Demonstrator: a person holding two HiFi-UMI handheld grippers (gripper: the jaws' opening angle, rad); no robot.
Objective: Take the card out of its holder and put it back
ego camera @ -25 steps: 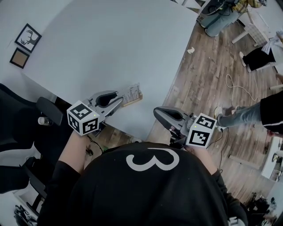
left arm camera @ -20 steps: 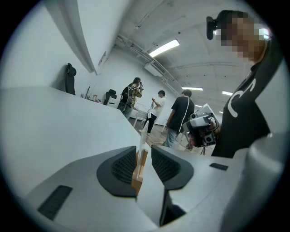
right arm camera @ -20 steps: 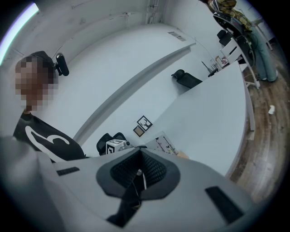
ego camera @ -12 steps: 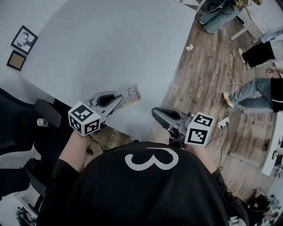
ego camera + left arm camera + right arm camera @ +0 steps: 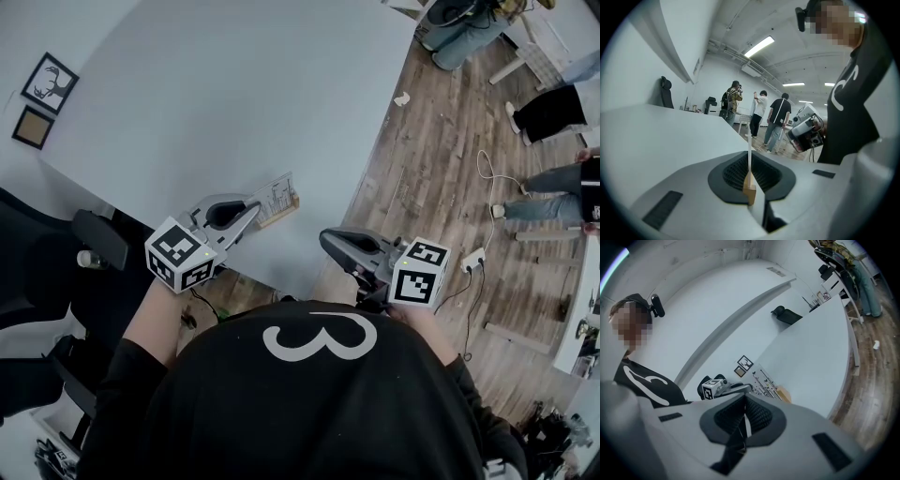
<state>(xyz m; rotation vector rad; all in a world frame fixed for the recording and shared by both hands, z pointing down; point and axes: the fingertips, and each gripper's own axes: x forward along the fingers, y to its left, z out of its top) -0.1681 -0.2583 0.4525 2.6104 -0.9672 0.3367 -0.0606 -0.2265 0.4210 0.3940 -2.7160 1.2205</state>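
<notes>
**anon1:** Two grippers, only one busy. Left gripper (image 5: 251, 217) looks clamped on the near end of the wooden holder (image 5: 283, 211), right at the edge of the surface (image 5: 234, 94). The card (image 5: 277, 194) is upright in its slot, so not out yet, right?

**anon2:** Yep, I'd call this the very start. Right gripper (image 5: 327, 240) is pinched closed on nothing, off the edge nearby. My guess: it has to open up, get around the card's top and pull straight up while left steadies the base.
</notes>
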